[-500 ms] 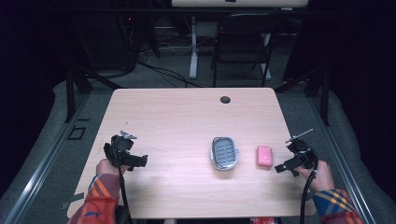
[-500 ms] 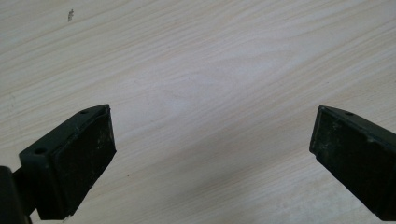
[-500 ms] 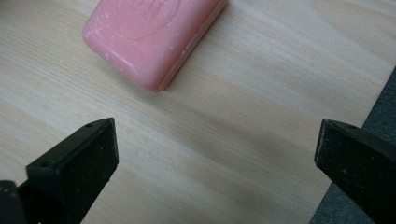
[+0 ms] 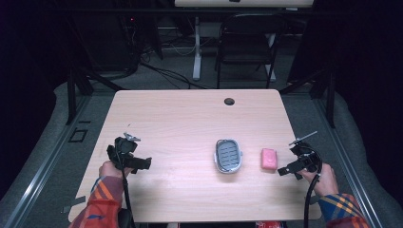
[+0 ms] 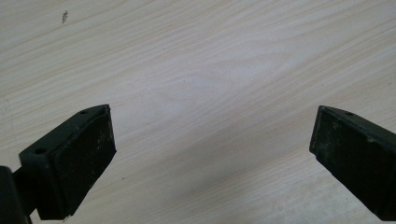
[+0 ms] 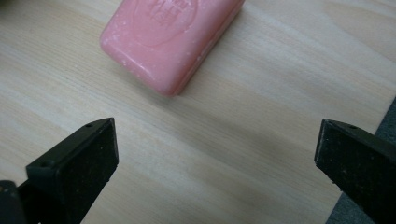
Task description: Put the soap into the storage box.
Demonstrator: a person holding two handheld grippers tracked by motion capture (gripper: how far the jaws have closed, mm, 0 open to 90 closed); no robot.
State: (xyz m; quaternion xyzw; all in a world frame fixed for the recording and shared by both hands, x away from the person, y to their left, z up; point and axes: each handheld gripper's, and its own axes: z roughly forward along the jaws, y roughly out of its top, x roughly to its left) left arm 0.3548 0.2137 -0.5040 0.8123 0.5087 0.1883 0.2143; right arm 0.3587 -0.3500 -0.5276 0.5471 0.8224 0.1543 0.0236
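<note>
A pink bar of soap (image 4: 268,158) lies flat on the wooden table (image 4: 190,118), just right of a grey oval soap dish (image 4: 228,155) that stands empty. My right gripper (image 4: 283,171) hovers open at the table's right edge, a short way right of the soap. In the right gripper view the soap (image 6: 170,37) lies ahead of the wide-apart jaws, toward the left one, with nothing between them (image 6: 215,154). My left gripper (image 4: 145,164) is held open over bare wood near the front left, far from the dish. In the left gripper view its jaws (image 5: 210,149) frame plain tabletop.
A round cable hole (image 4: 229,101) sits near the table's far edge. Beyond the table stand a dark folding chair (image 4: 247,47) and a white desk leg (image 4: 196,47) on grey carpet. Dark frame struts flank the table on both sides.
</note>
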